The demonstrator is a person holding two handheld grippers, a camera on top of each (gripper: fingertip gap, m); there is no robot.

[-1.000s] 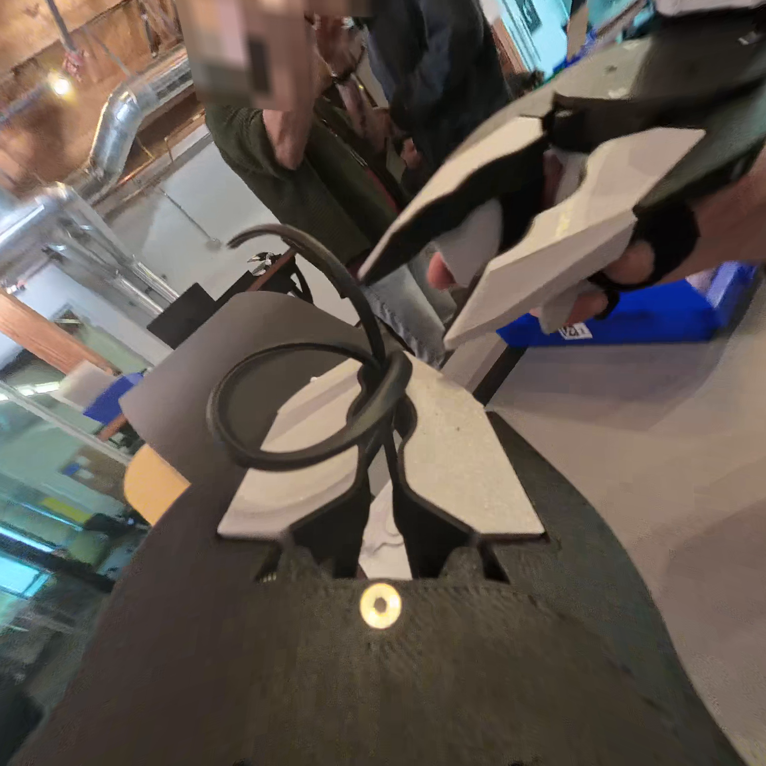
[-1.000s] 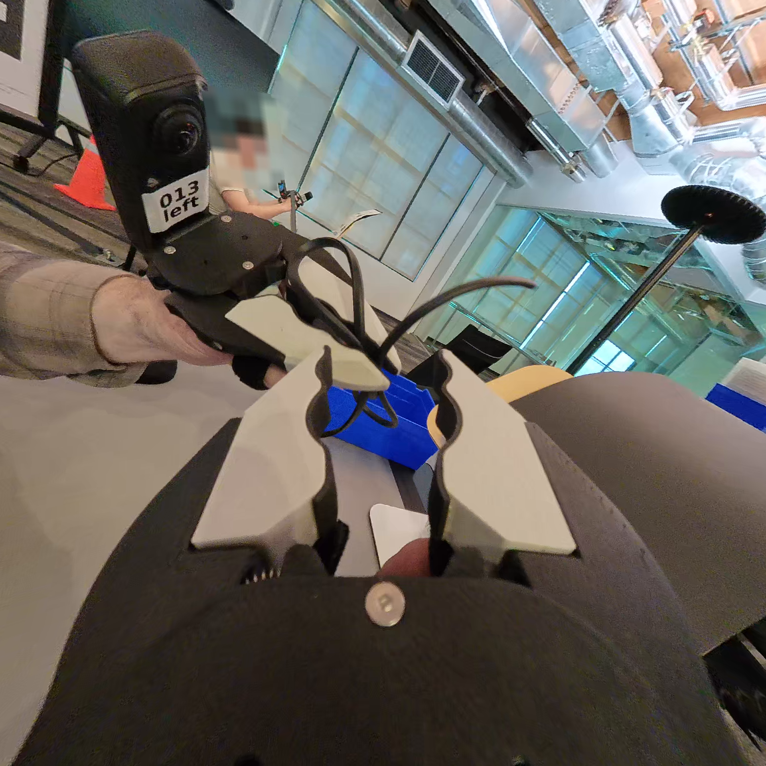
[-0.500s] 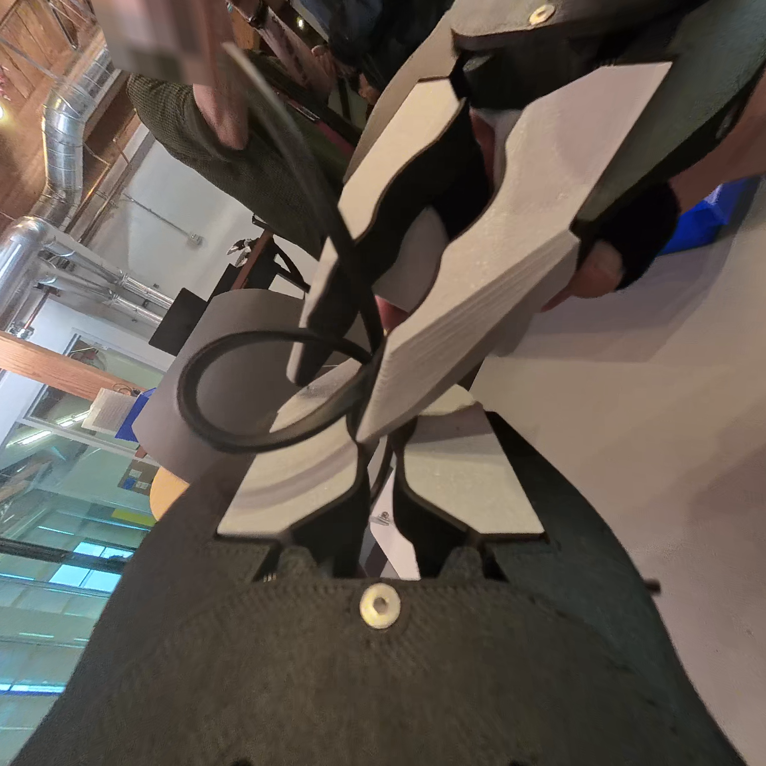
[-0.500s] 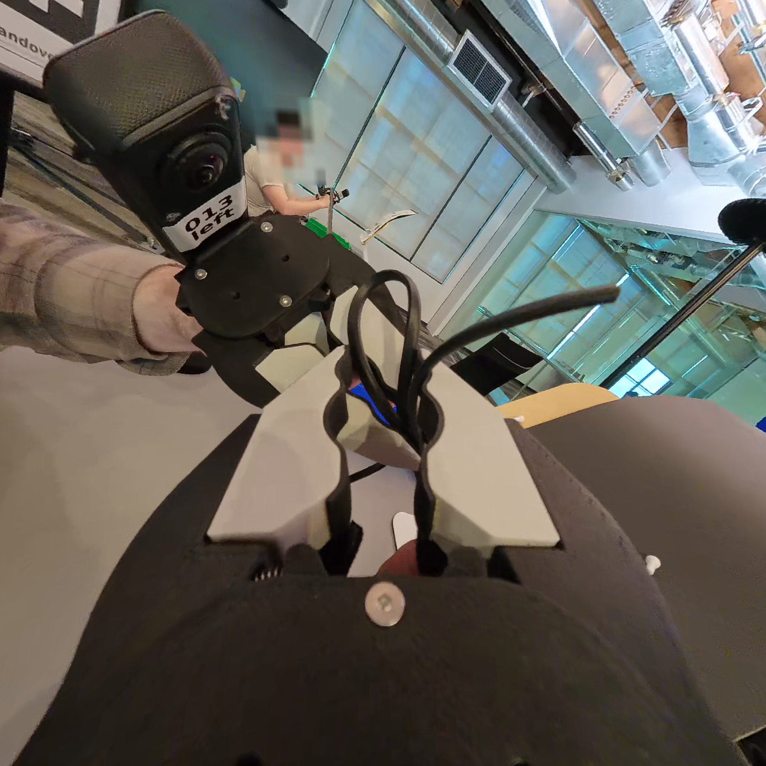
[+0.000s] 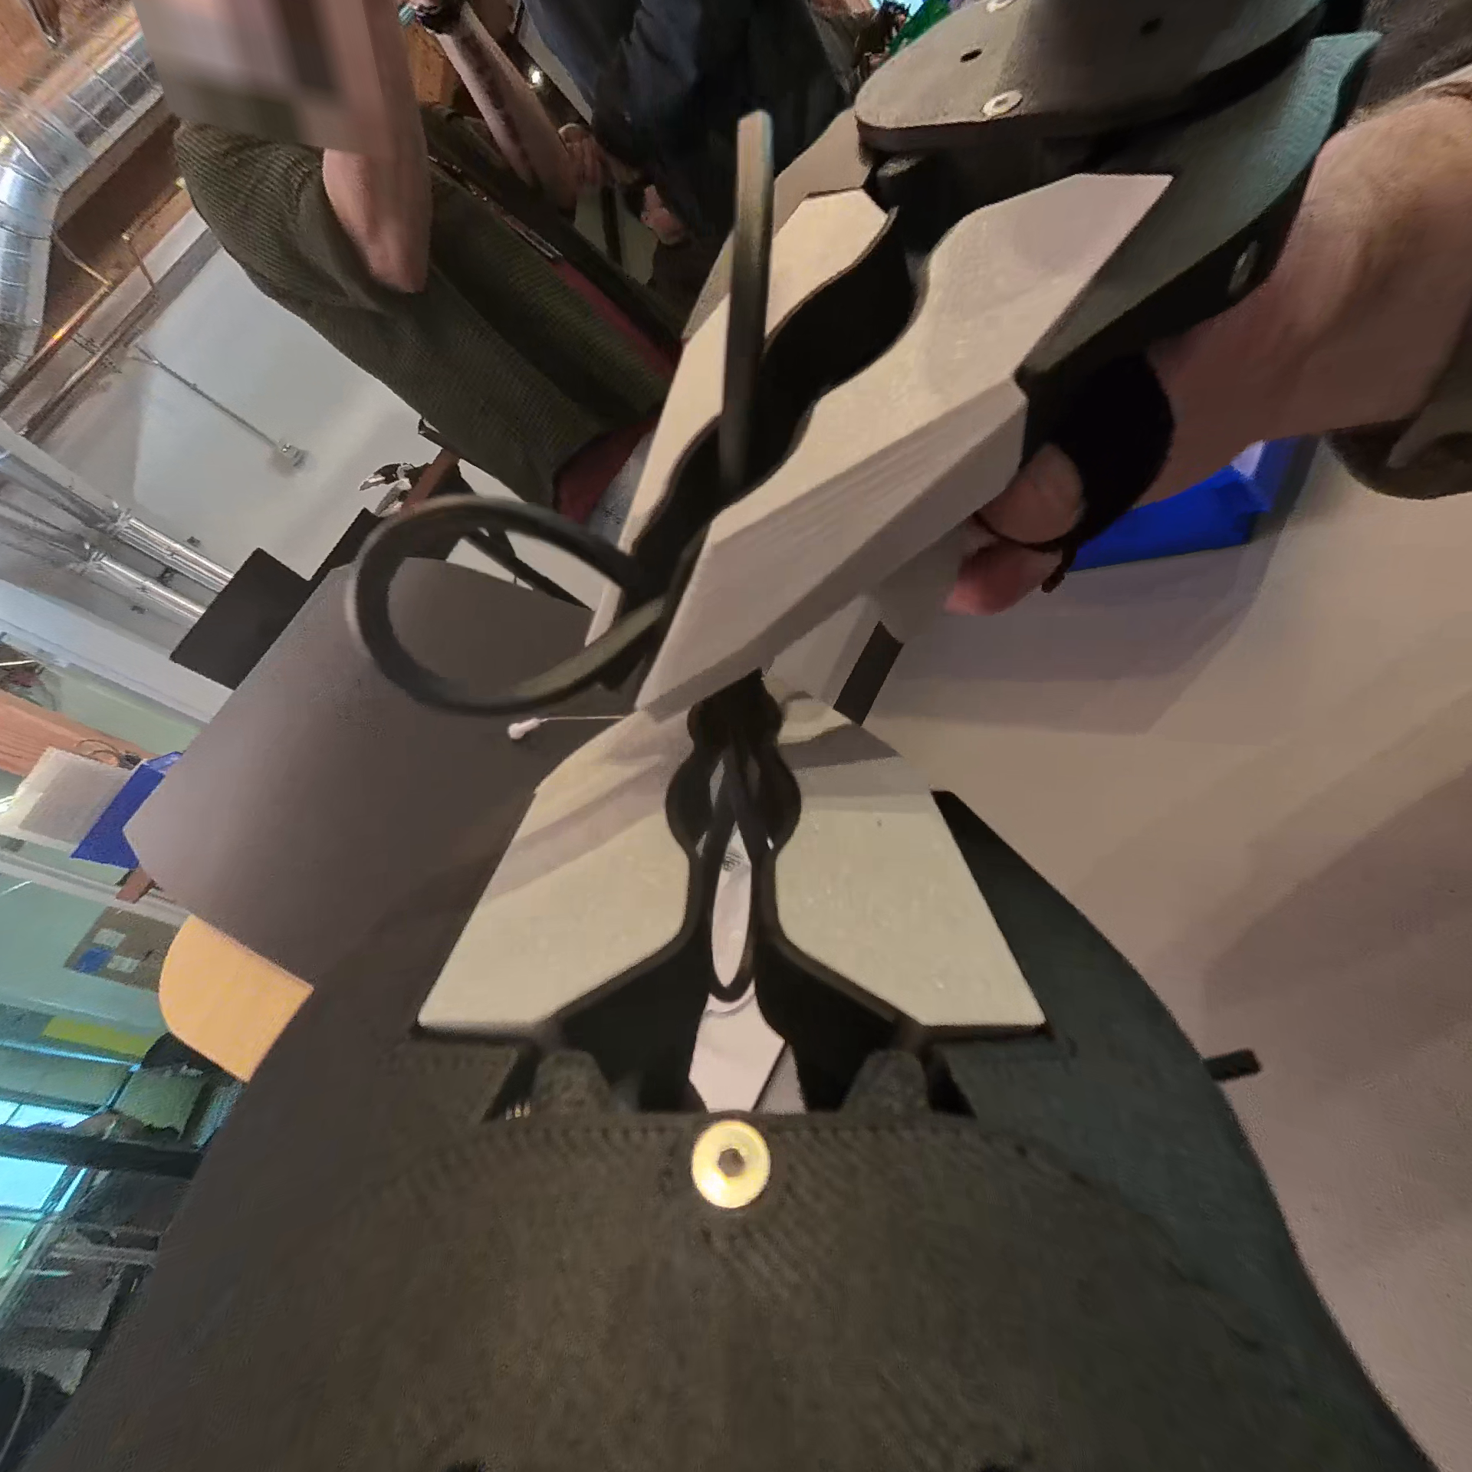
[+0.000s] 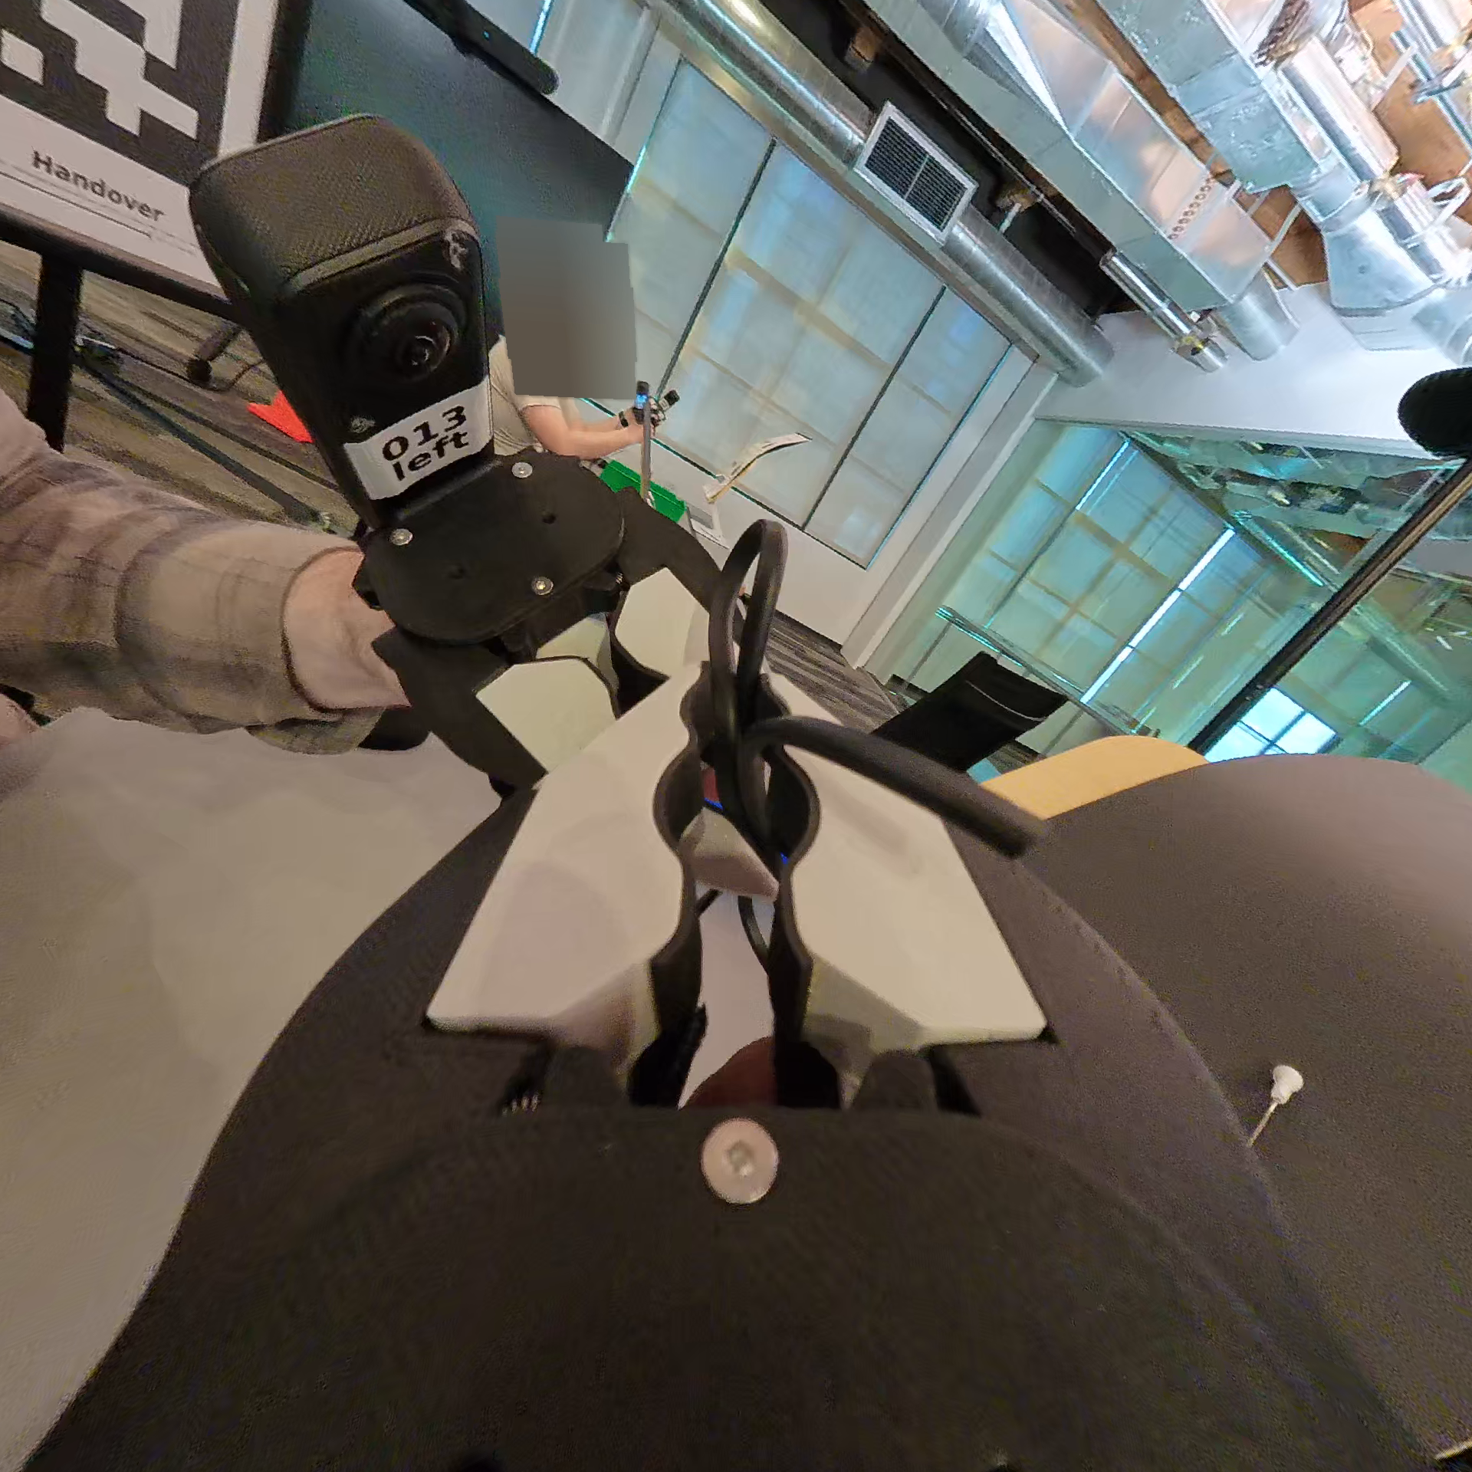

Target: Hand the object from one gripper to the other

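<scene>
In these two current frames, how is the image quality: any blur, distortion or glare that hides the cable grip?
Left wrist view: motion blur softens the right gripper and the black cable; wide-angle stretch at the edges. Right wrist view: sharper, with the cable crisp between the fingers and bright windows behind, no glare on the grip.

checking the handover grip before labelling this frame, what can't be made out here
- Left wrist view: where the looped black rubbery cable sits in the left gripper; the right gripper covers those jaw tips.
- Right wrist view: the cable's lower end, hidden between the right gripper's jaws.
- Both views: bystanders' heads, mosaicked.
- Left wrist view: slight motion blur.
</scene>
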